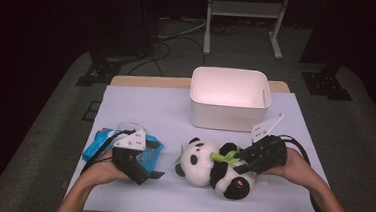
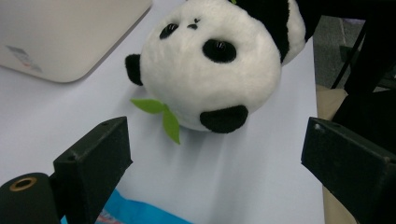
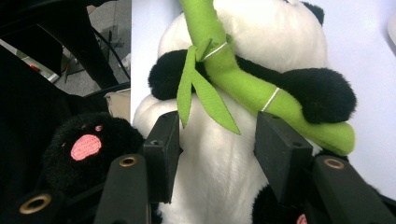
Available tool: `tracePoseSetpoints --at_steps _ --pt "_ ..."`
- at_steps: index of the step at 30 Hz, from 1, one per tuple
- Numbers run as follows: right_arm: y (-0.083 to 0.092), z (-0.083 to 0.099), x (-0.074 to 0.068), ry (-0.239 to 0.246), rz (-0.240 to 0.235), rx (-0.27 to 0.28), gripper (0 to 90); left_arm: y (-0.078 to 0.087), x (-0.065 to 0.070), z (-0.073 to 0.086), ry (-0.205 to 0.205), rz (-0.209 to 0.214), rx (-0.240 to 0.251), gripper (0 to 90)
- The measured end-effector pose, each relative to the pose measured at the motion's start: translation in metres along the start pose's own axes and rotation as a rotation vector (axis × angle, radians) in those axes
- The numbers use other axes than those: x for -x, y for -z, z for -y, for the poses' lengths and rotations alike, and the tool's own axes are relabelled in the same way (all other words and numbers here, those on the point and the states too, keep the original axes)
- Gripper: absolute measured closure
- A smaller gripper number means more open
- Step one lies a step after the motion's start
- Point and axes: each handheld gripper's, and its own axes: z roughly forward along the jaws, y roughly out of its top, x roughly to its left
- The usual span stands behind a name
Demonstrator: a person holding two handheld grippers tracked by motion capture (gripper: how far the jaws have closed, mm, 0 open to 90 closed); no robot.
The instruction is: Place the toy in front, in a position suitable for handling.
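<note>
The right gripper (image 3: pixel 212 154) fingers pinch the panda's (image 1: pixel 212 165) belly; a deeper bite seems wise. The left gripper (image 2: pixel 215 163) gapes empty.

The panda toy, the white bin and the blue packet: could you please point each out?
panda toy (image 1: pixel 199 162), high view, on its white head.
white bin (image 1: pixel 228 116), high view, on its front wall.
blue packet (image 1: pixel 94 147), high view, on its left end.

Dark room, grey carpet floor (image 1: pixel 44 126), white metal stand (image 1: pixel 244 20) beyond the table, black cables (image 1: pixel 167 47) on the floor
</note>
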Motion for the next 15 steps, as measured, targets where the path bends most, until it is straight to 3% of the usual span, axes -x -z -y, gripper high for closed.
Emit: tracePoseSetpoints --at_steps 15 --pt "-0.001 0.0 -0.001 -0.001 0.001 0.001 46.9 0.021 -0.008 0.007 0.002 -0.027 -0.029 7.4"
